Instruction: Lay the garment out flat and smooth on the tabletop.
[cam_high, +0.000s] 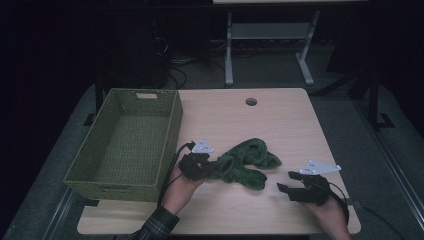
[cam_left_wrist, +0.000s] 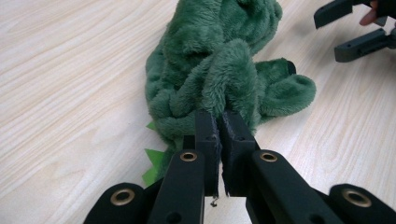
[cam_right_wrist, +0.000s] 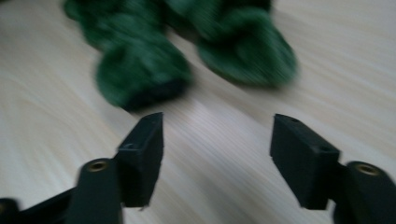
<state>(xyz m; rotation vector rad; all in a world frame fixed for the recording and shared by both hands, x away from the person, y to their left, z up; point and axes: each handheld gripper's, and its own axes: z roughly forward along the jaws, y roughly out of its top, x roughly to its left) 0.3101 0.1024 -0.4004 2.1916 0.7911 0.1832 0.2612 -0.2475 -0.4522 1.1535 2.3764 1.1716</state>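
A green plush toy (cam_high: 247, 160) lies crumpled on the wooden table (cam_high: 285, 120), near its front middle. My left gripper (cam_high: 212, 169) reaches it from the left and is shut on a fold of the fur; in the left gripper view the jaws pinch the plush toy (cam_left_wrist: 219, 60) at the left gripper (cam_left_wrist: 219, 119) tips, with a light green felt bit under them. My right gripper (cam_high: 285, 181) hovers to the right of the toy, open with nothing between its jaws. In the right gripper view the right gripper (cam_right_wrist: 217, 140) faces the blurred plush toy (cam_right_wrist: 140, 70) a little beyond its tips.
A green woven basket (cam_high: 172, 125) stands on the table's left side, close to my left hand. A round cable hole (cam_high: 251, 102) sits near the far edge. The right gripper (cam_left_wrist: 348, 28) appears far off in the left gripper view. Table legs stand behind.
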